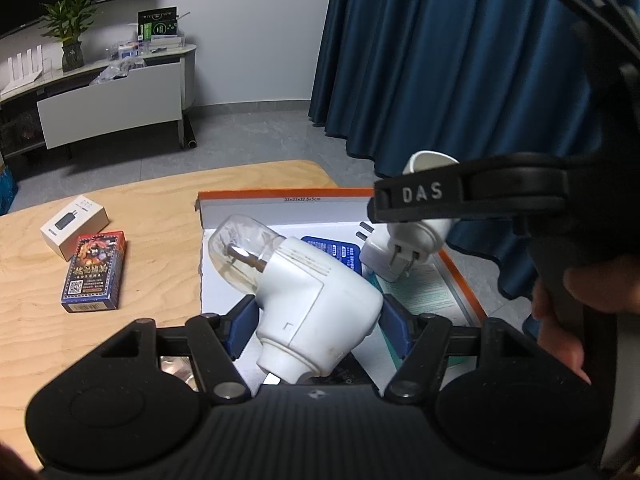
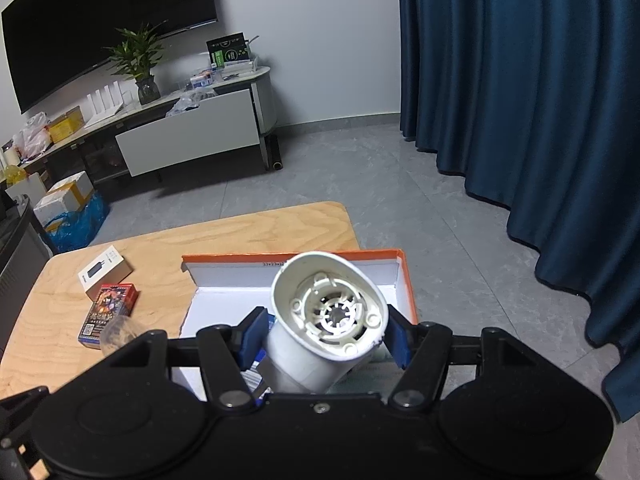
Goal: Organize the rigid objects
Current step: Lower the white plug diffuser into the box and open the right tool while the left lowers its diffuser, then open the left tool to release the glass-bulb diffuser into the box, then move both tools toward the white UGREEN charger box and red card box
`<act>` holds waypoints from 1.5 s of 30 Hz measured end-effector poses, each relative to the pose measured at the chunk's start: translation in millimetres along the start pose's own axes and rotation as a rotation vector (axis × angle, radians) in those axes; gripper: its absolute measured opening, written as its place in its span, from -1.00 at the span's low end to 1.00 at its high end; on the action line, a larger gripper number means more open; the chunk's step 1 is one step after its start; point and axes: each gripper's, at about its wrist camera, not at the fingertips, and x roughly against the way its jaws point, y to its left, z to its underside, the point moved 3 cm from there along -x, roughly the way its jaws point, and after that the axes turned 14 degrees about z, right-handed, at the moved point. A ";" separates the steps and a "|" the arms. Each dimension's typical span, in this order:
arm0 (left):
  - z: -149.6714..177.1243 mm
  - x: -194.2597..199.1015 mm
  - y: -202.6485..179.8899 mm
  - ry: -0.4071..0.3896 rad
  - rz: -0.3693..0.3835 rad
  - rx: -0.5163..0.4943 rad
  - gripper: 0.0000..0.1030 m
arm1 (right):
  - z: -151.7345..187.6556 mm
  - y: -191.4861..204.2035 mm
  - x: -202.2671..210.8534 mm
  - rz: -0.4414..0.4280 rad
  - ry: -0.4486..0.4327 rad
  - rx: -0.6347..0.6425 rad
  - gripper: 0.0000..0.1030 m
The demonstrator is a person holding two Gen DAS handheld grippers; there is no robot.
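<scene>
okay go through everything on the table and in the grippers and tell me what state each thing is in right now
Left gripper: shut on plug with clear cap.
Right gripper: shut on white plug, hollow end toward camera.
Orange box: open.
Card pack: closed, lying flat.
White carton: closed.

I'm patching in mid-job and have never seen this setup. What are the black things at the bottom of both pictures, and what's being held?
Each is a hand-held gripper with a camera looking along its fingers; no robot arm. In the left view, the left gripper clamps a white plug-in device with a clear cap over the open orange-edged box. In the right view, the right gripper clamps a second white plug-in device over that box. On the wooden table lie a white carton and a card deck.
</scene>
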 end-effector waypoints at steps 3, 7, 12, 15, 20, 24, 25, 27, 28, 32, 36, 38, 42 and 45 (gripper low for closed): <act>0.1 -2.2 -1.1 0.004 0.009 -0.002 0.30 | -2.8 2.8 -6.6 0.002 0.005 0.002 0.44; 0.1 -5.5 -3.7 0.007 0.024 -0.006 0.30 | -6.5 4.7 -12.4 0.006 0.009 -0.001 0.44; 1.6 -6.6 -8.3 0.010 0.079 -0.005 0.31 | -9.4 6.5 -15.8 0.000 0.008 -0.001 0.44; 2.2 -4.4 -11.3 0.001 0.110 -0.015 0.33 | -11.0 9.2 -16.5 -0.006 0.006 0.004 0.44; 1.9 0.3 -10.7 -0.010 0.100 -0.012 0.39 | -11.1 9.4 -15.9 -0.022 0.005 0.000 0.50; 1.0 6.2 0.2 -0.025 0.064 0.023 0.40 | -10.2 11.0 -9.8 -0.018 -0.007 0.005 0.51; 0.6 9.0 3.3 -0.031 0.054 0.032 0.41 | -9.8 11.8 -7.7 -0.019 -0.012 0.005 0.51; -0.2 15.3 10.2 -0.045 0.032 0.046 0.43 | -9.8 13.9 -4.2 -0.023 -0.018 0.002 0.51; -0.2 18.7 14.0 -0.051 0.019 0.053 0.43 | -9.7 15.0 -2.1 -0.021 -0.023 0.000 0.51; 1.9 33.4 34.8 -0.072 -0.042 0.080 0.49 | -6.9 23.0 6.6 -0.048 -0.037 0.006 0.51; 5.2 46.7 60.2 -0.079 -0.100 0.130 0.49 | -2.2 41.6 11.9 -0.075 -0.036 0.027 0.51; 5.4 53.3 73.1 -0.082 -0.133 0.140 0.49 | 0.6 53.6 14.1 -0.086 -0.036 0.047 0.52; 5.6 68.6 98.0 -0.092 -0.187 0.161 0.50 | 6.7 76.7 16.6 -0.111 -0.026 0.058 0.52; 7.7 80.8 117.2 -0.099 -0.220 0.175 0.50 | 11.5 92.3 17.3 -0.121 -0.019 0.060 0.52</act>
